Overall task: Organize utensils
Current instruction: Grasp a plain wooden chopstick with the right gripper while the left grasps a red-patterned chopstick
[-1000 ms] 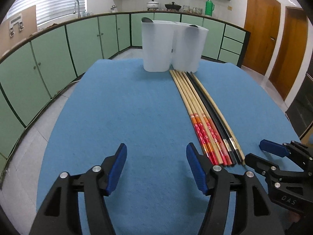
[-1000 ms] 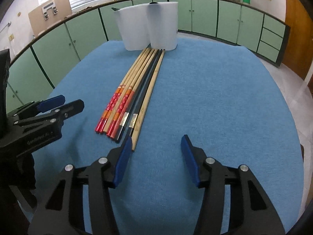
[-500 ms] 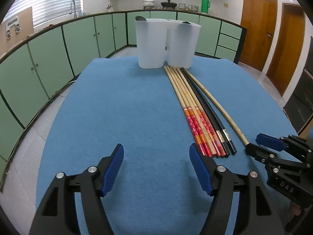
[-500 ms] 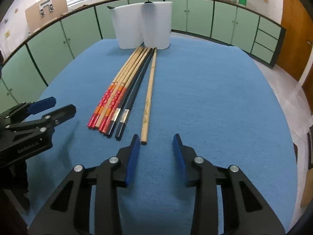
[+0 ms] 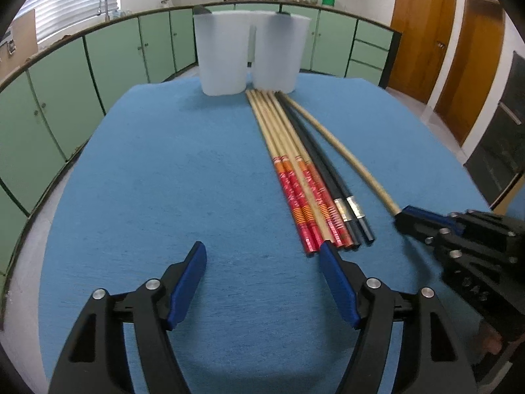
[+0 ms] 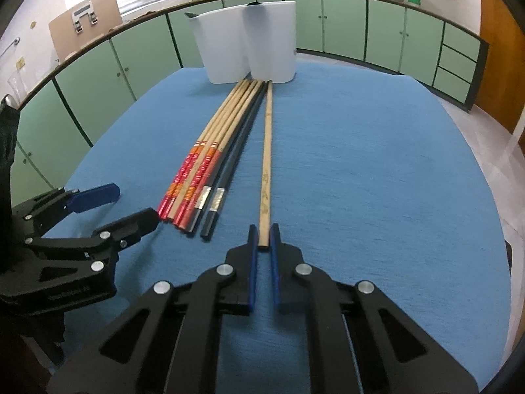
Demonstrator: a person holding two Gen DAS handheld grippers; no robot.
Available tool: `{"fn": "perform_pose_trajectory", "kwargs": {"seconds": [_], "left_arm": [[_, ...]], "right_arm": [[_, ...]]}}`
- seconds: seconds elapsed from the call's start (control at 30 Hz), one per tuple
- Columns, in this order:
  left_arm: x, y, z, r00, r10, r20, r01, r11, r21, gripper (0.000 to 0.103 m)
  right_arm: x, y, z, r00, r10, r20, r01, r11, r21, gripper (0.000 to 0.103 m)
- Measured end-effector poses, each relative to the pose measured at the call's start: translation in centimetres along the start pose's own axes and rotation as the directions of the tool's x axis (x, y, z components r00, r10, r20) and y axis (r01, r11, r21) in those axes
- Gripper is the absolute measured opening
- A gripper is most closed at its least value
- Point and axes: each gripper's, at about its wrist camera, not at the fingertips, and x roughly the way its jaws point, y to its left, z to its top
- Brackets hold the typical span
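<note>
Right wrist view only: right gripper (image 6: 263, 232) pinching plain chopstick (image 6: 266, 151) (near end).

No lettering anywhere is sharp enough to read.

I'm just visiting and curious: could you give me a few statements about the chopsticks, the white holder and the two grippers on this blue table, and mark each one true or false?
1. The right gripper is shut on the plain wooden chopstick. True.
2. The left gripper holds a red-handled chopstick. False: it is open with only blue cloth between its fingers.
3. The black chopsticks lie between the red-handled chopsticks and the plain one. True.
4. The white holder lies tipped on its side. False: it stands upright at the chopsticks' far tips.
5. The table cover is green. False: it is blue.
</note>
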Motion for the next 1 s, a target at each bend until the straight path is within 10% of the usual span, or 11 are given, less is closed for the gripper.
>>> {"fn": "perform_pose_trajectory", "kwargs": {"seconds": [0.4, 0.5, 0.73, 1.0], "left_arm": [[0.1, 1.1, 0.1, 0.998, 0.068, -0.005, -0.068, 0.997, -0.027, 0.069], [0.2, 0.5, 0.3, 0.998, 0.056, 0.003, -0.056, 0.998, -0.026, 0.060], [0.6, 0.3, 0.9, 1.000, 0.002, 0.020, -0.001, 0.999, -0.037, 0.006], [-0.7, 0.7, 1.2, 0.998, -0.003, 0.058, 0.006, 0.999, -0.044, 0.005]], "right_arm": [[-0.1, 0.3, -0.3, 1.000, -0.006, 0.005, 0.006, 1.000, -0.007, 0.008], [0.0, 0.0, -0.3, 1.000, 0.009, 0.004, -0.009, 1.000, 0.005, 0.008], [0.1, -0.9, -0.3, 0.998, 0.059, 0.004, -0.059, 0.997, 0.045, 0.007], [-0.5, -0.8, -0.1, 0.999, 0.044, 0.012, -0.044, 0.999, 0.032, 0.006]]}}
